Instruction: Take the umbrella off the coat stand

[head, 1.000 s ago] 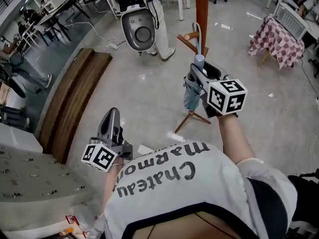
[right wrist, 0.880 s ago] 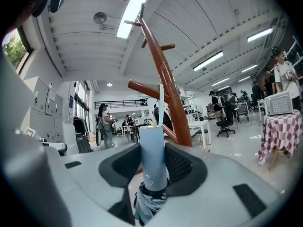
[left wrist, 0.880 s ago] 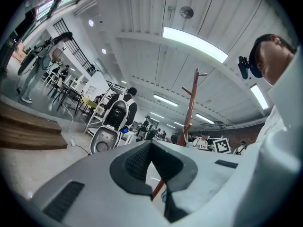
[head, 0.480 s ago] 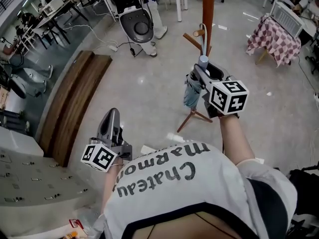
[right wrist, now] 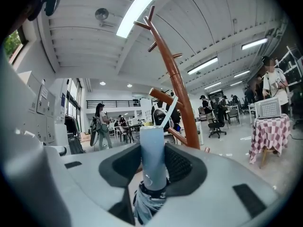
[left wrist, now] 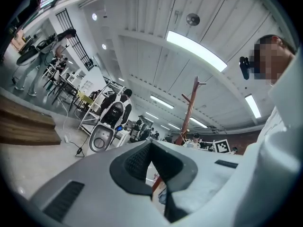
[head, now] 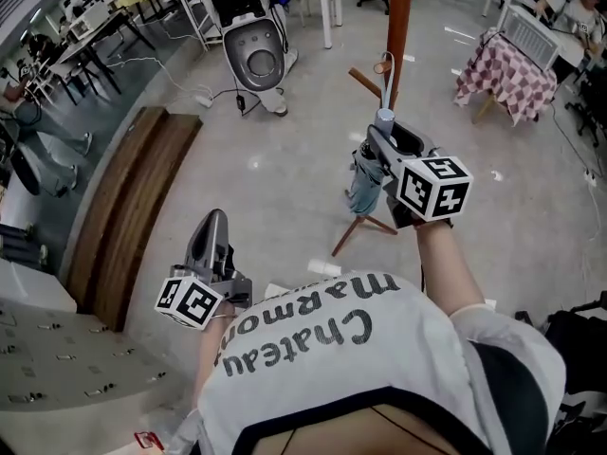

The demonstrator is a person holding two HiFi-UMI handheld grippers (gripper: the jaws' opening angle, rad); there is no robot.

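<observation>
— Two big things have slid since a second ago. The coat stand [head: 398,12] now stands a touch further right at the top of the head view, and the chequered table [head: 503,69] at upper right has drifted in from the edge.
— And the umbrella?
— The folded umbrella [head: 363,186] is where it was, just right of centre, beside the stand's pole and above its feet. The right gripper [head: 382,129] is still clamped on its pale blue handle.
— The other tool?
— The left gripper [head: 214,220] has kept its place at lower left, jaws together, nothing between them.
— Is it off the stand?
— The white strap [head: 387,79] runs up from the handle to a peg; it looks looped over it as before, though it is too thin to be sure.
— Any writing?
— The shirt [head: 379,368] at the bottom reads "Chateau Marmon", upside down in the frame.
</observation>
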